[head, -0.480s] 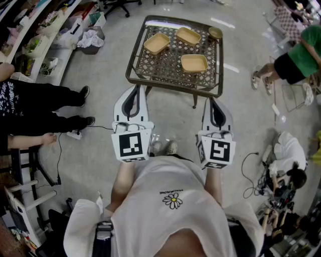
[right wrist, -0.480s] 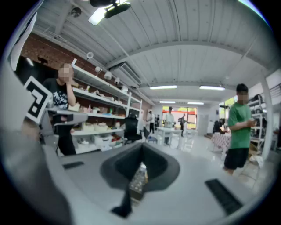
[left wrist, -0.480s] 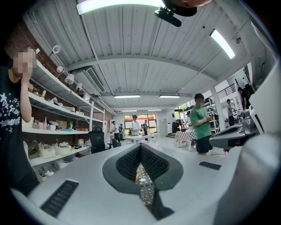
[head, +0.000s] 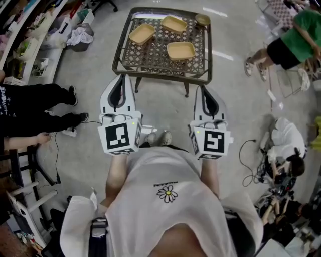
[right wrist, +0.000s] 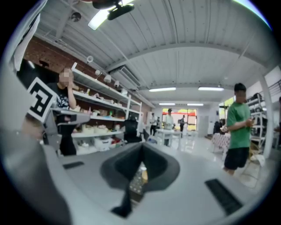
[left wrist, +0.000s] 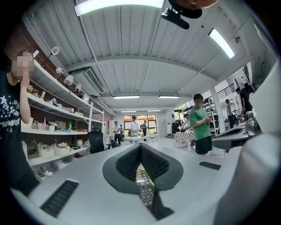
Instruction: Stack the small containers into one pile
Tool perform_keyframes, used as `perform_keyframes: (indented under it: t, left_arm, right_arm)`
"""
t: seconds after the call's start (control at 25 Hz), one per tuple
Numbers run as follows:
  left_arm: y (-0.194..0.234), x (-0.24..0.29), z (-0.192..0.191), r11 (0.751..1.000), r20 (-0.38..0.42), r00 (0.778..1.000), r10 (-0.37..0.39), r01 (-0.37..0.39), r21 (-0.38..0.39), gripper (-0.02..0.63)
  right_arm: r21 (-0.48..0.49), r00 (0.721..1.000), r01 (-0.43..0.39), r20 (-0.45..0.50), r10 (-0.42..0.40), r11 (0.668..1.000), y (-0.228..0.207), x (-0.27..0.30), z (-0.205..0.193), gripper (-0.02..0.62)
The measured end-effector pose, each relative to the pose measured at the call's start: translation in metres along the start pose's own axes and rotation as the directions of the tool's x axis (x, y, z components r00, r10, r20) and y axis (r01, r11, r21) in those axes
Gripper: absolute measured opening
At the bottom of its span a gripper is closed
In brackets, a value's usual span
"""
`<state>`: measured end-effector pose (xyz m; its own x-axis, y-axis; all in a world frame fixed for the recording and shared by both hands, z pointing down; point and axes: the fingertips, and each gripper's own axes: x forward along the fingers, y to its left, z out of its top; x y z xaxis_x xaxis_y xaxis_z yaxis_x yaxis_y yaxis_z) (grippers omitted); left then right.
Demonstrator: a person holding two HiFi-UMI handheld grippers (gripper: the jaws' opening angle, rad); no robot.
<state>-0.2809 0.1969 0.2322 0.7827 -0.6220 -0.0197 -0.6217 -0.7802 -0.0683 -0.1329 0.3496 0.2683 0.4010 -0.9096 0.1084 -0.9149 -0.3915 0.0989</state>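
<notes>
Your left gripper (head: 120, 79) and right gripper (head: 203, 89) are both pressed together and empty. The small containers (head: 180, 50) sit apart on the mesh table (head: 160, 74), top centre. They look light and thin-walled, so pinch a rim gently.

Bright, even light falls from ceiling tubes (left wrist: 118, 5) high above the left gripper (left wrist: 141, 151); ahead of it the pale floor (head: 235, 75) carries glare streaks. Shadows are faint. Both gripper views bend strongly at the edges, with dark corners. Around the right gripper (right wrist: 141, 151) the picture is softer, slightly blurred.
</notes>
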Motion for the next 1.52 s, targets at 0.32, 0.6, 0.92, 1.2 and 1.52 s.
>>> perform_keyframes:
  t: [0.32,0.6,0.92,1.2,1.52]
  left_arm:
    - [-0.015,-0.002,0.027,0.990,0.079,0.997,0.004,0.007,-0.144,0.025]
    - [-0.017,0.017,0.014,0.990,0.082,0.996,-0.035,0.046,-0.135,0.025]
    - [-0.033,0.085,0.022,0.983,0.132,0.986,-0.100,0.118,-0.137,0.025]
    - [-0.026,0.162,0.012,0.981,0.140,0.982,-0.125,0.143,-0.128,0.025]
    - [0.008,0.282,-0.001,0.989,0.105,0.984,-0.142,0.146,-0.028,0.025]
  right_arm:
    - [0.004,0.999,0.022,0.047,-0.022,1.000,-0.019,-0.020,0.005,0.031]
    - [0.005,0.997,0.018,0.076,-0.018,1.000,-0.017,-0.020,0.007,0.031]
    - [0.003,0.996,0.062,0.066,-0.062,0.998,-0.049,0.013,0.002,0.032]
    - [-0.005,0.993,0.076,0.086,-0.075,0.997,-0.070,0.087,0.010,0.032]
    - [0.131,0.986,0.123,0.097,-0.136,0.984,-0.110,0.209,0.047,0.032]
